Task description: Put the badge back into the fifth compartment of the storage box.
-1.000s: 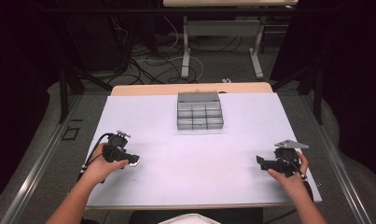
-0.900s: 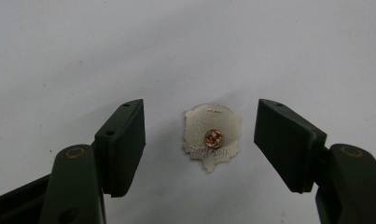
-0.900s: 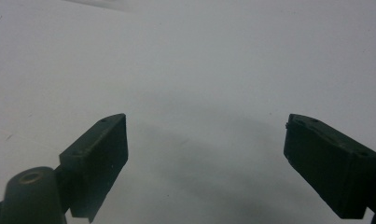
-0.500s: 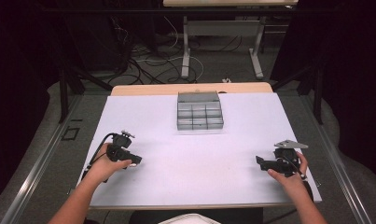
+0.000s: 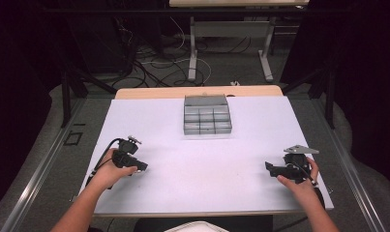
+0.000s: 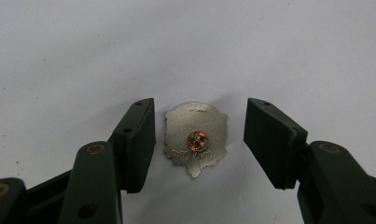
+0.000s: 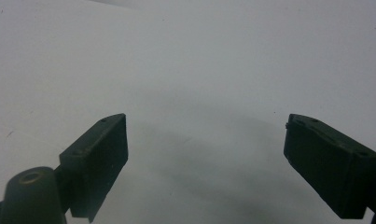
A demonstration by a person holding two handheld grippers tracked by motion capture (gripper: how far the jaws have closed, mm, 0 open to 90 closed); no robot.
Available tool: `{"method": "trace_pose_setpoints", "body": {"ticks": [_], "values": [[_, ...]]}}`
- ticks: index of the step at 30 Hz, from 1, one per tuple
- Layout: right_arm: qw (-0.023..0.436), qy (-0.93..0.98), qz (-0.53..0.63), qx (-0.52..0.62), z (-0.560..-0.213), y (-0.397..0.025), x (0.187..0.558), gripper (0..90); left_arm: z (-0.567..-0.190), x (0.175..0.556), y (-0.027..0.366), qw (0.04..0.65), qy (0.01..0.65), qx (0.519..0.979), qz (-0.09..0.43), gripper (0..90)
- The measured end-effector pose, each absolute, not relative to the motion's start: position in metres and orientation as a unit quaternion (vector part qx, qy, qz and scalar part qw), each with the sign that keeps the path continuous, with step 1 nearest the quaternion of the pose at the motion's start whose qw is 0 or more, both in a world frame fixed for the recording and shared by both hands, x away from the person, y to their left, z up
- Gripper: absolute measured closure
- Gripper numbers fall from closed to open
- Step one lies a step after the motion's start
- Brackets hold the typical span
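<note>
A small silver pin badge point(image 6: 196, 138) lies back-side up on the white table, its copper-coloured clasp showing. My left gripper point(image 6: 199, 140) is open with one jaw on each side of the badge, neither jaw touching it. From above, the left gripper point(image 5: 140, 166) sits low at the table's front left, held by a hand. My right gripper point(image 7: 206, 154) is open wide over bare white surface, with nothing between its jaws. It rests at the front right point(image 5: 270, 169) in the other hand.
A grey compartment box point(image 5: 206, 115) with several cells stands at the back middle of the white table point(image 5: 207, 159). Behind the table are cables and table legs on a dark floor.
The left hand and gripper have shifted slightly right and settled over the badge. The right gripper has not moved.
</note>
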State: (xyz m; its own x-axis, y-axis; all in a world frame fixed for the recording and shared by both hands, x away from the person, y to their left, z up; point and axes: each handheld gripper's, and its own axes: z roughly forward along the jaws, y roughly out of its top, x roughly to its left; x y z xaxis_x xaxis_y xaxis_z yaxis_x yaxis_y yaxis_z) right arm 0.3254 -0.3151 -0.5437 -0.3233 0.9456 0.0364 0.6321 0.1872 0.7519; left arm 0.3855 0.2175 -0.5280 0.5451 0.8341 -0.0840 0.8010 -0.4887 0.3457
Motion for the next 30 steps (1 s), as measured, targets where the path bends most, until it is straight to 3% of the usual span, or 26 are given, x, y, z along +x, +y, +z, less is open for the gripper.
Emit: {"method": "trace_pose_setpoints", "body": {"ticks": [30], "values": [[0.227, 0.741, 0.338, 0.534, -0.5452, -0.3151, 0.3261, 14.0, -0.5318, 0.3864, 0.2122, 0.152, 0.448, 0.879, 0.060, 53.7]]}}
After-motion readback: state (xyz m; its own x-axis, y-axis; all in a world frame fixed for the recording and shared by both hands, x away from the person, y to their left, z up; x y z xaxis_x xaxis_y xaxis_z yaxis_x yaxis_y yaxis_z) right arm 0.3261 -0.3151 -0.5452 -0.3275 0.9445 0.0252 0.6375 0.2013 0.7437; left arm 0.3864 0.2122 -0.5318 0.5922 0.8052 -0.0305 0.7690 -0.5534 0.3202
